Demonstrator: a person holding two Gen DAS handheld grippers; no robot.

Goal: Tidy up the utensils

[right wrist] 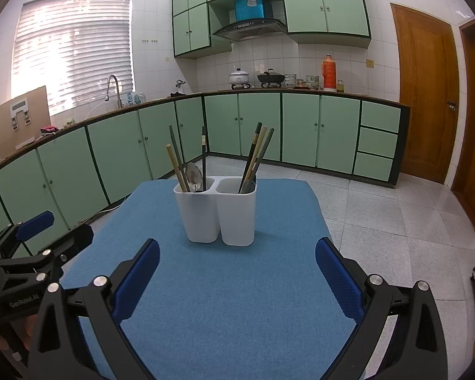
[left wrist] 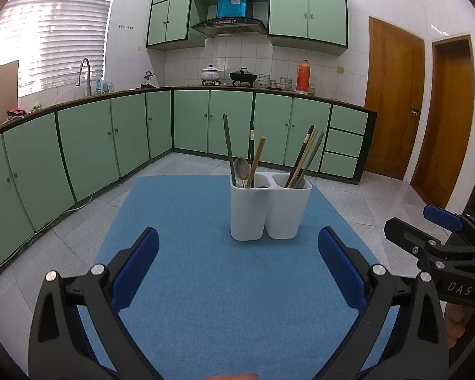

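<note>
the left gripper (left wrist: 237, 261) hangs over the blue mat (left wrist: 221, 300) with its blue-padded fingers (left wrist: 136, 266) spread wide and nothing between them. the right gripper (right wrist: 237, 264) is likewise wide open and empty above the same mat. in the left wrist view the right gripper's black body shows at the right edge with white letters "das" readable on it; in the right wrist view the left gripper's body at the left edge carries the mark "genrobot.ai". ahead of both grippers, well apart from the fingers, a white two-compartment utensil holder (left wrist: 269, 212) stands upright on the mat-covered worktop. its left compartment holds a metal spoon (left wrist: 242, 167), a light wooden chopstick (left wrist: 256, 160) and dark chopsticks (left wrist: 228, 148); its right compartment holds a leaning bundle of chopsticks (left wrist: 307, 155) and a second spoon. beyond it run green cabinets (left wrist: 88, 145), and on the far counter stands an orange thermos (left wrist: 303, 76) whose writing is too small to read.
</note>
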